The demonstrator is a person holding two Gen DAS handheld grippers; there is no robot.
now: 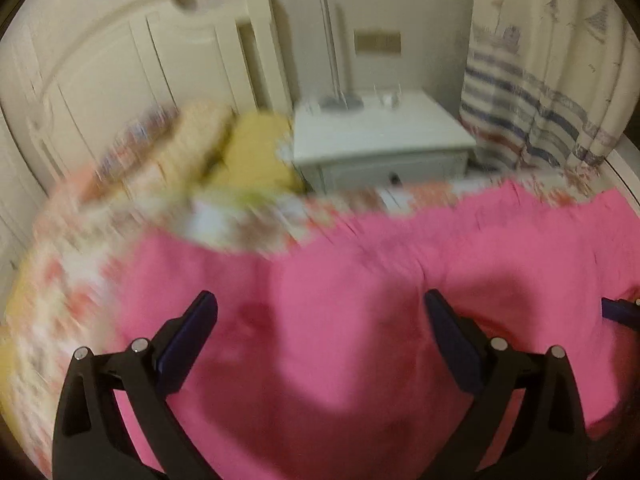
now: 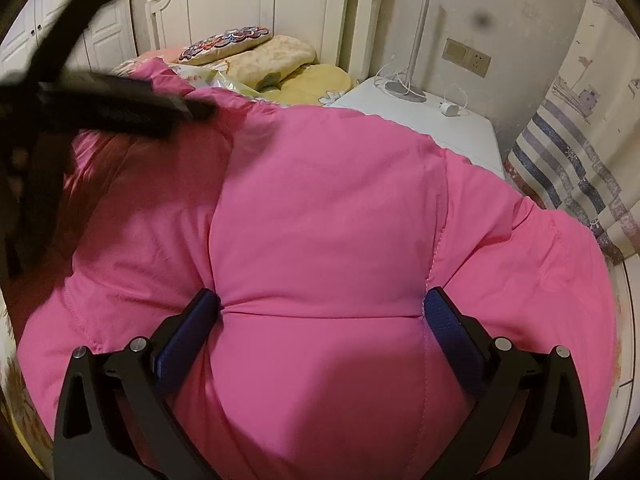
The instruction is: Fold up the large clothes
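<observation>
A large pink padded jacket (image 2: 328, 200) lies spread on the bed and also fills the lower half of the blurred left wrist view (image 1: 360, 300). My right gripper (image 2: 320, 304) is wide open, its blue-padded fingers (image 2: 448, 328) pressed against a bulging fold of the jacket that sits between them. My left gripper (image 1: 320, 308) is wide open just above the jacket with nothing between its fingers. The left gripper also shows as a dark blurred shape in the right wrist view (image 2: 112, 100), at the jacket's far left. A tip of the right gripper shows in the left wrist view (image 1: 620, 312).
The bed has a floral sheet (image 1: 68, 272), yellow and patterned pillows (image 2: 276, 60) and a white headboard (image 2: 260, 0). A white bedside table (image 2: 432, 120) with a lamp base and charger stands to the right. A striped curtain (image 2: 580, 160) hangs at far right.
</observation>
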